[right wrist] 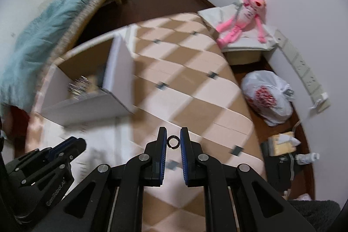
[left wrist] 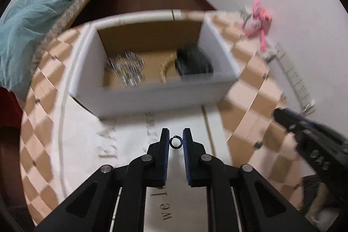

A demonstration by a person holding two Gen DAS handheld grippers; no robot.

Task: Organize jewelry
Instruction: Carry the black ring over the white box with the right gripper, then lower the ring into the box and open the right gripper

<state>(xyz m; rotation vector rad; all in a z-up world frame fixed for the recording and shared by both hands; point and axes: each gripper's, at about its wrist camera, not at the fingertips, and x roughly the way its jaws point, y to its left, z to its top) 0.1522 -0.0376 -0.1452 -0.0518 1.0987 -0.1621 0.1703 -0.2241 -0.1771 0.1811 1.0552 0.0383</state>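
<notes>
Checkered bedding (right wrist: 191, 88) lay under both tools. Each pinched a small dark ring: the left gripper (left wrist: 176, 141) held its ring (left wrist: 176, 142), the right gripper (right wrist: 173, 141) its ring (right wrist: 173, 142). Beyond them sat the white box (left wrist: 152, 92), straight ahead of the left, which seemed nearer; silver jewelry (left wrist: 125, 67) lay inside.

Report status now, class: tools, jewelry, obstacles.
Left tool shut on dark ring. Right tool likewise, ring. White box ahead. Path clear.
</notes>
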